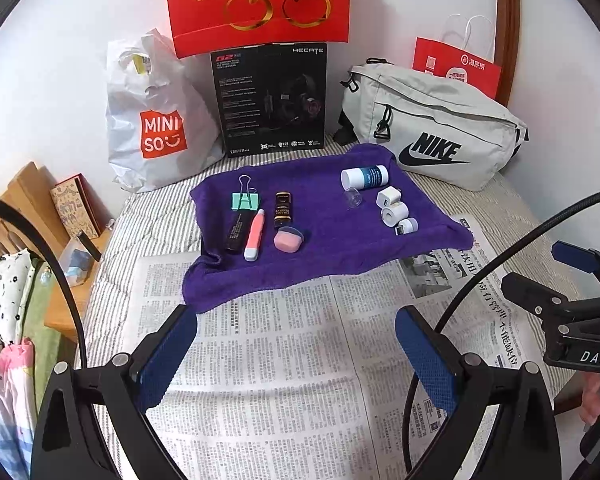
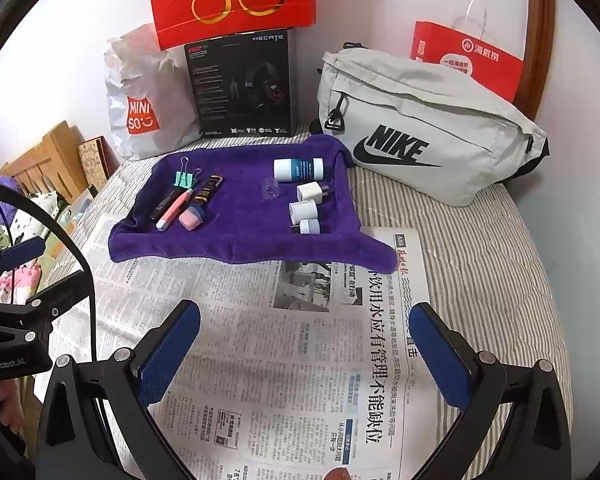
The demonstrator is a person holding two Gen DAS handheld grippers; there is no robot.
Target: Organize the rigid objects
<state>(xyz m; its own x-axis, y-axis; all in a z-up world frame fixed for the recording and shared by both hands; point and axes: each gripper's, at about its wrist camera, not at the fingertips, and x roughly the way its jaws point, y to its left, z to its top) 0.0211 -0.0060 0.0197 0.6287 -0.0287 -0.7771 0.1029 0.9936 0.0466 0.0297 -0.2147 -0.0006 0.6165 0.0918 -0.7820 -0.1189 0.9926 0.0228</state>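
Both the left gripper (image 1: 296,340) and right gripper (image 2: 304,340) hung released, empty, over newspaper (image 2: 268,360) on a striped bed (image 2: 480,264). Beyond, a purple towel (image 1: 324,240) held the small items, white plugs (image 1: 394,210) right, pens (image 1: 254,234) left. Bags (image 1: 432,132) lined the white wall (image 1: 60,60).

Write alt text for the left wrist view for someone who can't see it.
An open left tool hovers over newspaper before a purple towel holding two groups: a binder clip, pens and a pink eraser at left, white plugs and a bottle at right. Bags and a box stand behind.
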